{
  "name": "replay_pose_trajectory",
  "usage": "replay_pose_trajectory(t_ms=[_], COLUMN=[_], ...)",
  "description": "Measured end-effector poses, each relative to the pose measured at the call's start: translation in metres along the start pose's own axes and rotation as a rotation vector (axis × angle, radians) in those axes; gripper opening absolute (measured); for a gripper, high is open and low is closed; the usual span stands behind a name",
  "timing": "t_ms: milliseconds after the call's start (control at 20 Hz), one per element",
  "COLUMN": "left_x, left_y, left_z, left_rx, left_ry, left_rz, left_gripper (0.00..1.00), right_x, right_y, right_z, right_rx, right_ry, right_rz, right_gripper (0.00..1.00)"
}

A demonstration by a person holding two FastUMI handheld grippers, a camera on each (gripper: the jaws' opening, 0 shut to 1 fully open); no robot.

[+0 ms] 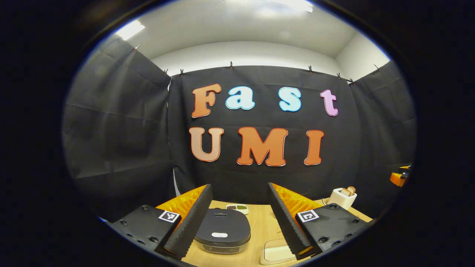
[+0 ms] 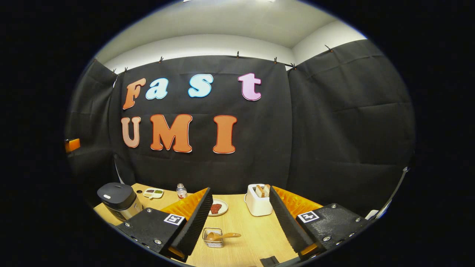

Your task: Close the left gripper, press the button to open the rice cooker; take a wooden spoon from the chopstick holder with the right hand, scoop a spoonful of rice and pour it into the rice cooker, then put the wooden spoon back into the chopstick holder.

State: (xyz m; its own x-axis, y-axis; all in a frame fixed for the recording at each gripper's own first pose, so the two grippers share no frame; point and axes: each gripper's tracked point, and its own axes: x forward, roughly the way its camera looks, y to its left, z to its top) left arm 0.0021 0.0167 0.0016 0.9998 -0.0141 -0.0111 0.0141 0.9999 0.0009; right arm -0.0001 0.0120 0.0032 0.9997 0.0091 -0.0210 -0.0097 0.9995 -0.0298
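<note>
In the left gripper view the dark rice cooker (image 1: 222, 230) sits on the wooden table with its lid down. A white button (image 1: 219, 234) shows on the front of the lid. My left gripper (image 1: 237, 237) is open above and just in front of the cooker, with nothing between its fingers. In the right gripper view the cooker (image 2: 118, 200) stands at the far left. A small wire chopstick holder (image 2: 213, 239) holds a wooden spoon (image 2: 224, 235), handle pointing right. My right gripper (image 2: 241, 237) is open, with the holder low between its fingers, nearer the left one.
A white toaster (image 2: 258, 202) with bread stands behind the holder. A plate of red food (image 2: 216, 208), a small bottle (image 2: 181, 191) and a divided dish (image 2: 153, 193) line the table's back. A pale shallow tray (image 1: 276, 252) lies right of the cooker.
</note>
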Motion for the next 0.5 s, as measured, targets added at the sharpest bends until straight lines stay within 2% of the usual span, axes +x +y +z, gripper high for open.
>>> replay_pose_trajectory(t_ms=[50,250,450,500], left_x=[0.001,0.002,0.007,0.010], left_y=[0.005,0.008,0.016,0.012], left_z=[0.000,0.003,-0.001,-0.006], left_rx=[0.008,0.019,0.030,0.020], left_ry=[-0.002,-0.011,0.016,0.032], left_rz=[0.008,0.002,0.025,0.004], left_gripper=[0.99,0.84,0.32,0.19], right_x=[-0.001,0.003,0.005,0.006], right_y=[0.006,0.018,0.026,0.029], right_z=[0.002,-0.003,0.002,0.003], right_rx=[0.006,-0.014,-0.027,-0.025], right_ry=[-0.001,0.009,-0.001,-0.005], right_rz=[0.010,0.029,0.032,0.038], right_gripper=[0.95,0.95,0.95,0.95])
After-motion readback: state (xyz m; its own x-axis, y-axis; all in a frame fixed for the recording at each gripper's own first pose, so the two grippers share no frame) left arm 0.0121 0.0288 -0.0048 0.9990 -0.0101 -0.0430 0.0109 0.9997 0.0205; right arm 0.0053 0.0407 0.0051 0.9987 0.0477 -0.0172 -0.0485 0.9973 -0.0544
